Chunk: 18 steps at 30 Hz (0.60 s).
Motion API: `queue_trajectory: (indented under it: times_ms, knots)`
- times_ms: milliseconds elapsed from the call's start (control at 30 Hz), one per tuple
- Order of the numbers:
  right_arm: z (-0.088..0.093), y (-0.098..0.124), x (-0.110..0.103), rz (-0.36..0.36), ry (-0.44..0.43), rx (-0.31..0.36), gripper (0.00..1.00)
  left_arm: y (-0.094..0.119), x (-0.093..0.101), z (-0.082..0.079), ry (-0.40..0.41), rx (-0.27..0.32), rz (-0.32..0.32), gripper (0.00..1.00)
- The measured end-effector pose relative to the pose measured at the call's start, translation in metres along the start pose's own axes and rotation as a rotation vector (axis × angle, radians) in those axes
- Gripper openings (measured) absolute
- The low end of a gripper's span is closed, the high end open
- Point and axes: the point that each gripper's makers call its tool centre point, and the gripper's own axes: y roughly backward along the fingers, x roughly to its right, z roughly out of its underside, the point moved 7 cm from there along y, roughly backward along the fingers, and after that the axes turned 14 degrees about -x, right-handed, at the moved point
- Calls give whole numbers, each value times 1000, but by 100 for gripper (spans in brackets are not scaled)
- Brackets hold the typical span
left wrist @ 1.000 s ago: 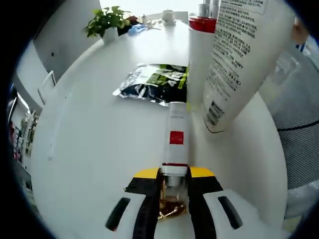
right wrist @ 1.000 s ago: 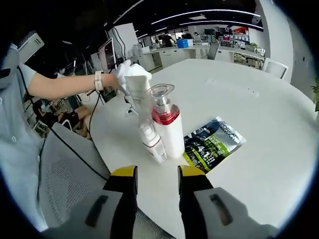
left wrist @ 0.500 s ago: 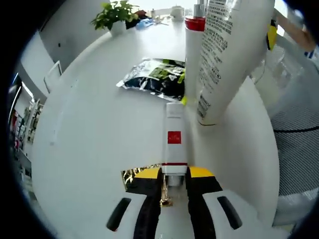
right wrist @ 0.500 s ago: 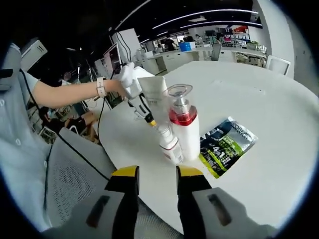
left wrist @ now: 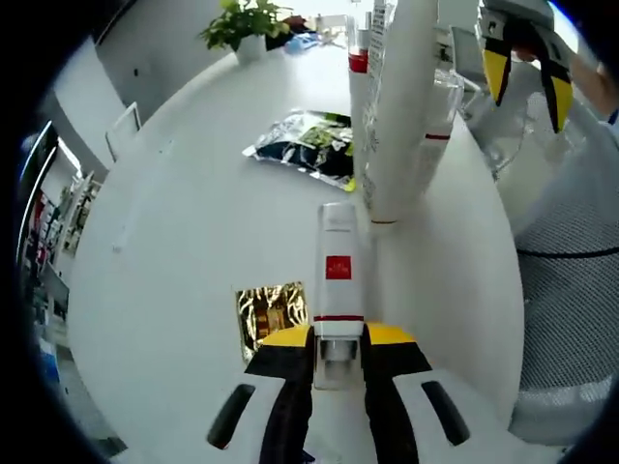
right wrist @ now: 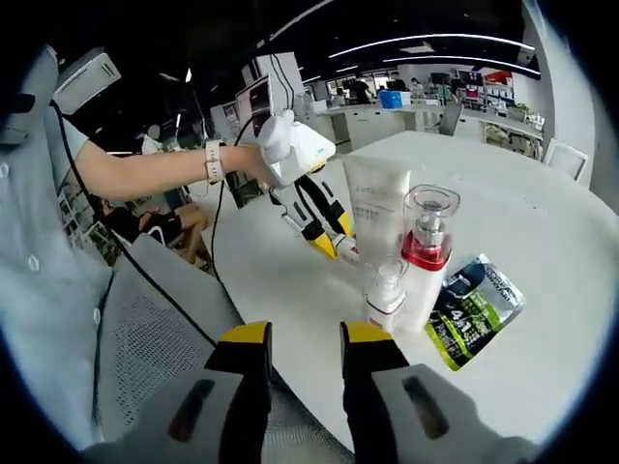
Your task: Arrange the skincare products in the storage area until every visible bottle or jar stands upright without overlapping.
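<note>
White slim tube (left wrist: 338,266) with a red square label sits clenched in the left gripper (left wrist: 338,350); right gripper (right wrist: 302,340) gapes unladen near the "L'ORÉAL" sachet (right wrist: 473,307).

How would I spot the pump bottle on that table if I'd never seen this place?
On the round white table, find the cluster of products beside the dark foil sachet. The pump bottle is the white one with a red collar and clear domed cap; its neighbours are a plain white tube and a shorter bottle.

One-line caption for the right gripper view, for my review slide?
Open right gripper hovers before upright white tube, pump bottle and small bottle; left gripper reaches in.
</note>
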Motion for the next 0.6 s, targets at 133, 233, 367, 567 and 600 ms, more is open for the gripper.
queue_trajectory:
  times_ms: [133,233,367,567,600]
  knots:
    - [-1,-6,-3,1,9,-7,29,7,7,7,15,-11,-8,15]
    - [-4,-9,-8,9,34,-10,29,10,12,14,19,-34,-10,15]
    - [-9,-17,-16,15,76,-13,30,17,21,22,21,-57,-8,15]
    - [-20,-30,-23,26,118,-3,30,26,34,27,-26,-93,-17,15]
    - [-21,-34,-24,18,127,-13,30,27,36,27,-41,-105,-26,15]
